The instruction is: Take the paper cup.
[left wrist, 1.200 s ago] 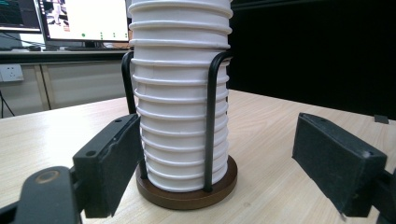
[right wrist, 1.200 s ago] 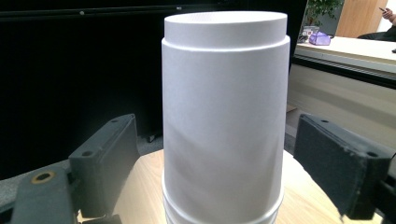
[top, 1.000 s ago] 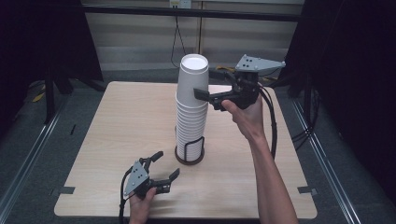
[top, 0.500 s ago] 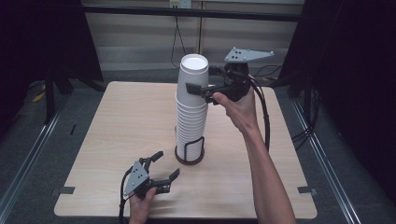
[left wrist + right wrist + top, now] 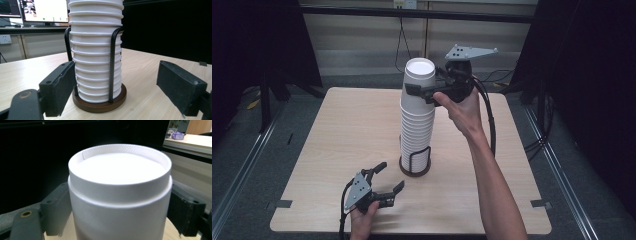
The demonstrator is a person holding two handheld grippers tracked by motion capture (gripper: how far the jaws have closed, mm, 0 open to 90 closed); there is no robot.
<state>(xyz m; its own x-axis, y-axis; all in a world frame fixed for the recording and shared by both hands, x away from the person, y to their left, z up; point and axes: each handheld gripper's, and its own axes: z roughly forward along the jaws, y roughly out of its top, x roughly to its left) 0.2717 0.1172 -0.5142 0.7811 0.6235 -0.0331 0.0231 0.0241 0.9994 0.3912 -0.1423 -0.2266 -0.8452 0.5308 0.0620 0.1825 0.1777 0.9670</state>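
In the high view, a tall stack of white paper cups (image 5: 417, 117) stands upright near the middle of the wooden bench (image 5: 337, 135), its long axis vertical and the cups upside down, closed bottoms facing up. The stack sits in a black wire holder (image 5: 415, 162) on a round dark base. The right claw (image 5: 412, 91), held high in the person's right hand (image 5: 464, 110), reaches in from the right at the topmost cup (image 5: 419, 80), one jaw on either side of it. The left claw (image 5: 384, 177) rests low at the near edge of the bench, spread wide and holding nothing, near the holder but apart from it.

In the left gripper view, the cup stack (image 5: 96, 50) rises straight up beyond the widely parted jaws, ringed by the holder's wire uprights (image 5: 112, 65).

In the right gripper view, the top cup (image 5: 120, 192) stands upright between the two jaws, which sit close against its sides; whether they press it I cannot tell.
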